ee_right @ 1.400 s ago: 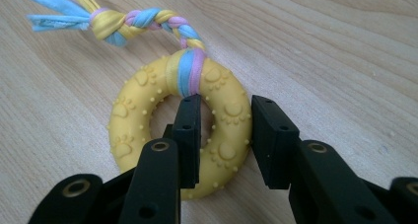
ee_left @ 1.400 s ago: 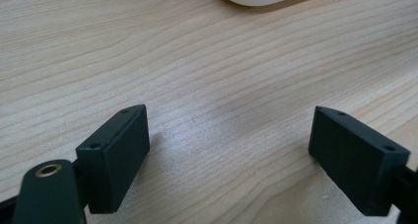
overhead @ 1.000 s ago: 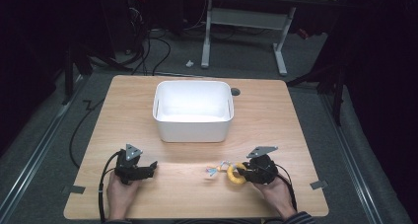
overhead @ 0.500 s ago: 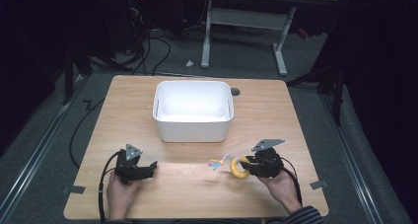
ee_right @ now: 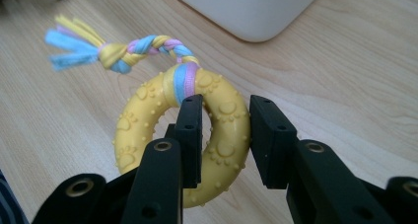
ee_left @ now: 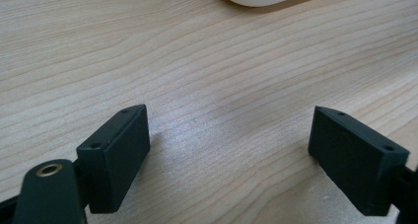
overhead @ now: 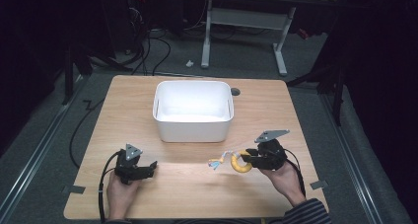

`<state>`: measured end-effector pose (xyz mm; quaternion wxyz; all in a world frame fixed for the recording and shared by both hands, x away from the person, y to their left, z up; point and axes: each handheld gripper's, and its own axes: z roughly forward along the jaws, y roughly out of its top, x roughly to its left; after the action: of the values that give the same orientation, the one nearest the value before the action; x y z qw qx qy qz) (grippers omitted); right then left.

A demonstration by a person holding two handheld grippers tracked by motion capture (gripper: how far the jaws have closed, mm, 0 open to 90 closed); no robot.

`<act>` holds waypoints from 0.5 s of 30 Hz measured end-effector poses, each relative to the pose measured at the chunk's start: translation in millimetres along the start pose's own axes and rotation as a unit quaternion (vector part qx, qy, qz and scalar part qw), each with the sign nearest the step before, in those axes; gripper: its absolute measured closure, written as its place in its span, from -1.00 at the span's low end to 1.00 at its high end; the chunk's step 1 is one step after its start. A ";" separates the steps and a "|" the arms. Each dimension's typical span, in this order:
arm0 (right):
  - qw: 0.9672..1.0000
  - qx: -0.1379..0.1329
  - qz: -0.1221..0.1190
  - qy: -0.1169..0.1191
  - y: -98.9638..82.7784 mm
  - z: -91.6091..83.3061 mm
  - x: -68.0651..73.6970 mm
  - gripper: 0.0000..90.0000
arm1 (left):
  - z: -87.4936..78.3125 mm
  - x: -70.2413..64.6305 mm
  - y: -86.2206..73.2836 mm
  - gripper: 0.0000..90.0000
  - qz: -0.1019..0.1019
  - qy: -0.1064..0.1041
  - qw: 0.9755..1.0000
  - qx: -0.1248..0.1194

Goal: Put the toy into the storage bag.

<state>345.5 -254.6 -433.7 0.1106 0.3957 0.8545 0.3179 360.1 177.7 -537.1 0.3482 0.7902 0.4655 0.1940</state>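
Nearby, white bin [overhead: 193, 110] beyond tongs-held ring toy [ee_right: 217, 130].

No text, label, brand, number or sign can be read anywhere in these views. The yellow rubber ring toy [ee_right: 183, 135] carries only raised paw-print shapes and small bumps, not letters. The white plastic tub [overhead: 193, 110] beyond that ring and the light wooden tabletop [overhead: 305, 115] are unmarked.

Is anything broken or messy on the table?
Nothing looks wrong. The white bin sits upright and empty, the right gripper holds the yellow ring toy with its braided tail intact, and the left gripper rests open.
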 end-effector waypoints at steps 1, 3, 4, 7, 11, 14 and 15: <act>1.000 -0.001 -0.003 0.001 2.1 -1.2 -0.1 0.52 | 0.1 0.0 0.0 -0.64 0.000 0.000 1.000 0.000; 1.000 -0.002 -0.006 0.002 5.5 -3.0 -0.1 0.52 | 0.1 0.0 0.0 -0.64 0.000 0.000 1.000 0.000; 1.000 -0.001 -0.006 0.001 6.8 -3.8 0.4 0.52 | 0.1 0.0 0.0 -0.64 0.000 0.000 1.000 0.000; 1.000 -0.004 -0.013 -0.001 12.6 -6.7 0.4 0.52 | 0.0 0.0 0.0 -0.64 0.000 0.000 1.000 0.000; 1.000 -0.005 -0.026 -0.005 22.9 -12.5 1.2 0.53 | 0.0 0.0 0.0 -0.64 0.000 0.000 1.000 0.000; 0.999 -0.009 -0.035 -0.006 32.7 -19.0 1.9 0.55 | 0.0 0.0 0.0 -0.64 0.000 0.000 1.000 0.000; 0.999 -0.009 -0.035 -0.006 32.7 -19.0 1.9 0.55 | 0.0 0.0 0.0 -0.64 0.000 0.000 1.000 0.000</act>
<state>355.6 -246.0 -398.3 0.1305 0.3664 0.8643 0.3187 360.1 177.7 -537.2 0.3483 0.7901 0.4656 0.1941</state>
